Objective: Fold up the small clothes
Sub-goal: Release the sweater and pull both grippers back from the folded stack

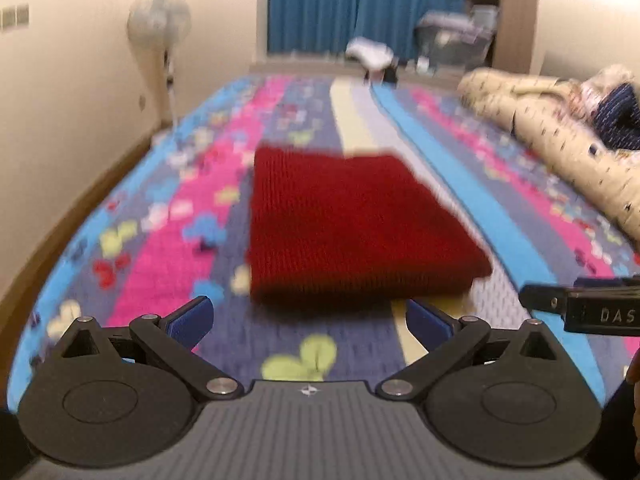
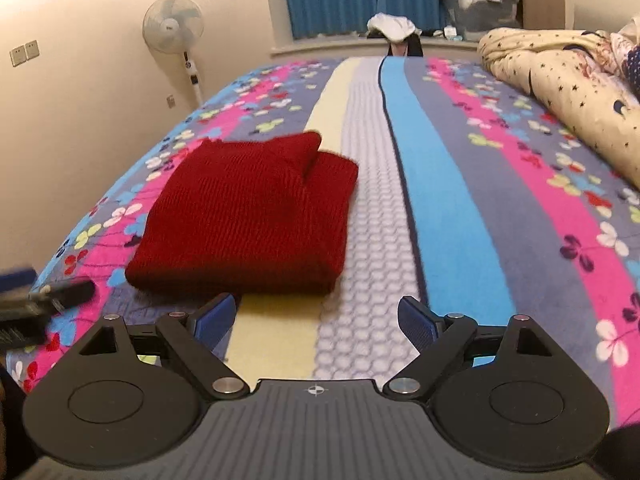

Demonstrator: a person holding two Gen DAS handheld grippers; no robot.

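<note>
A red knit garment [image 2: 244,216] lies folded into a compact block on the striped, flower-print bedspread [image 2: 452,200], left of the pale centre stripe, one flap overlapping at its far edge. Both tongs gape wide and empty: the left tongs [image 1: 308,318] face the near fold head-on, the right tongs [image 2: 316,318] sit just off its near right corner, neither touching the cloth. The folding appears done; the open jaws suggest a release. A rolled quilt [image 2: 560,80] lies well apart.

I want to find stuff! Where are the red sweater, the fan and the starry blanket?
red sweater [image 2: 248,216]: right wrist view, middle of folded top.
fan [image 2: 173,24]: right wrist view, round head.
starry blanket [image 2: 560,80]: right wrist view, rolled middle.
</note>
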